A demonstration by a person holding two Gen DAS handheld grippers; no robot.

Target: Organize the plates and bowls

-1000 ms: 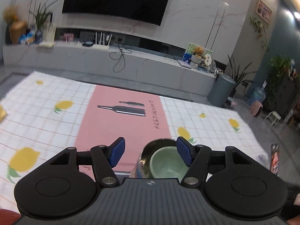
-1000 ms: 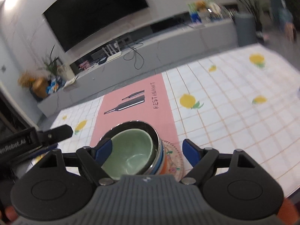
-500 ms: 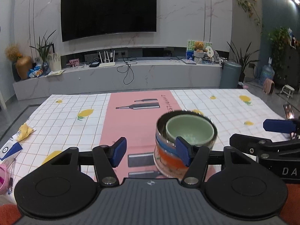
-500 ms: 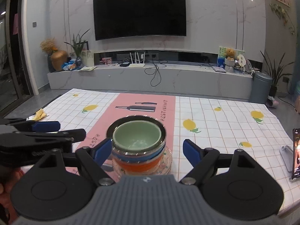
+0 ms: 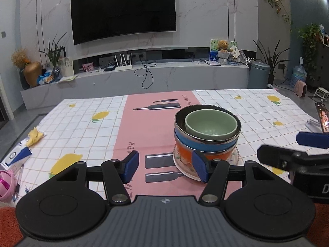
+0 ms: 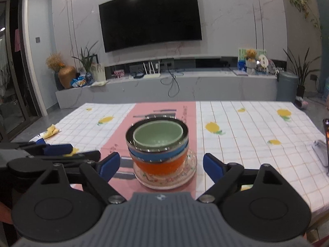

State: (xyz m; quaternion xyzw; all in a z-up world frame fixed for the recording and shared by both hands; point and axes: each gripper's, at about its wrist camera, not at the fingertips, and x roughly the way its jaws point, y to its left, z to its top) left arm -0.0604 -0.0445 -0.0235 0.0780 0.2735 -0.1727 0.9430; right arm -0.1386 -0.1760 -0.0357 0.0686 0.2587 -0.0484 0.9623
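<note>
A stack stands on the pink strip of the tablecloth: a patterned glass plate (image 5: 183,169) at the bottom, then an orange bowl (image 5: 185,153), a blue bowl (image 5: 207,145), a steel bowl (image 5: 178,126) and a green bowl (image 5: 209,124) nested on top. My left gripper (image 5: 165,167) is open and empty, just short of the stack and to its left. My right gripper (image 6: 161,166) faces the stack (image 6: 157,144) from the near side. Its jaws are opening, and the pads stand clear on either side of the plate (image 6: 170,182).
A phone on a stand (image 5: 322,119) sits near the table's right edge. A yellow cloth (image 5: 35,135), a blue-white box (image 5: 17,156) and a pink object (image 5: 6,185) lie at the left edge. Beyond the far edge are the floor and a TV console.
Both wrists have rolled level and both grippers have drawn back from the stack, which now stands farther ahead. The right jaws have spread wider.
</note>
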